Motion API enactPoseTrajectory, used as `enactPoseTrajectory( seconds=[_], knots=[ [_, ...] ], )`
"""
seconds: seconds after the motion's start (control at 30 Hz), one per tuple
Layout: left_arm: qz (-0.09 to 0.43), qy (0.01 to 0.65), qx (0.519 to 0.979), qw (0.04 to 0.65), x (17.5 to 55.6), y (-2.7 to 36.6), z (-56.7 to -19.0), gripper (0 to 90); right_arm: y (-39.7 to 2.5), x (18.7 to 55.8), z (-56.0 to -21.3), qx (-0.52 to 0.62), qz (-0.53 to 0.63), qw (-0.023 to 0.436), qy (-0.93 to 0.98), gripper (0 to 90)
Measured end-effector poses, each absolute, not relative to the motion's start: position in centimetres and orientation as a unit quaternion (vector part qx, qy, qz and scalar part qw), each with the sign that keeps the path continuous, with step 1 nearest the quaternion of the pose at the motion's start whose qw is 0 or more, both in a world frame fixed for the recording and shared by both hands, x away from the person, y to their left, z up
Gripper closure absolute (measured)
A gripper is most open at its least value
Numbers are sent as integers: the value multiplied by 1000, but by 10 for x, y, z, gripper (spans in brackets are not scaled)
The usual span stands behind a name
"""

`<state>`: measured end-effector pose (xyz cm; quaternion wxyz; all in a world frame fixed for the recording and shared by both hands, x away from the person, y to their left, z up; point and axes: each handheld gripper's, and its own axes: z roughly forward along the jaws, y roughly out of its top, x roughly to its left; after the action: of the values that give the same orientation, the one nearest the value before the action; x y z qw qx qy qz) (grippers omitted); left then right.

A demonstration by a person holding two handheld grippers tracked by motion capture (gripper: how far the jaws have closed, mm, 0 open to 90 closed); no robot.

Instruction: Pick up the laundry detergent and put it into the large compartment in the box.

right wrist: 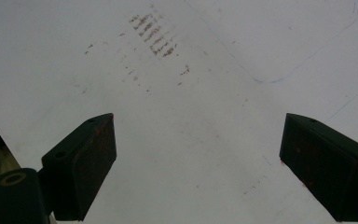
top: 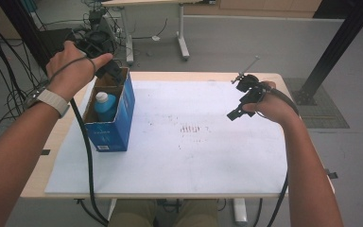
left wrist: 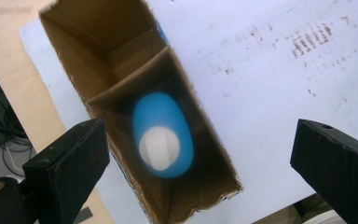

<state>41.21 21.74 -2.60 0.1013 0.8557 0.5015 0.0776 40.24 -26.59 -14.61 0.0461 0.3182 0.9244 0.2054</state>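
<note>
Left tongs [left wrist: 200, 158] above box [top: 123, 113]; bottle [left wrist: 162, 135] inside.

Box: blue outside, brown corrugated card inside, ragged top edge, split by a card divider into two compartments. The bottle, smooth blue with a white round cap, stands upright in the compartment nearer the person. Left tongs wide open, holding nothing, jaws on either side of the box. Right tongs [right wrist: 198, 163] wide open, holding nothing, over the matte white sheet [top: 208, 161] with rusty smudges on the counter [top: 38, 179].

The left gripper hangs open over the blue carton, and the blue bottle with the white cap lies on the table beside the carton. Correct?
Not quite. The bottle stands inside the carton, as the left gripper view shows. The left gripper does hang open over it.
</note>
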Motion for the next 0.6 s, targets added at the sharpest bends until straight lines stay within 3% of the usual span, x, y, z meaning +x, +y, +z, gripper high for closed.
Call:
enactPoseTrajectory(
  seconds=[0.33,0.6],
  knots=[
    [79,416,899,109,403,189,-1,51,-267,400,-142,320,206,48,923,105],
    [67,310,943,98,397,154,5,51,-266,399,-139,319,207,49,923,104]
  ],
)
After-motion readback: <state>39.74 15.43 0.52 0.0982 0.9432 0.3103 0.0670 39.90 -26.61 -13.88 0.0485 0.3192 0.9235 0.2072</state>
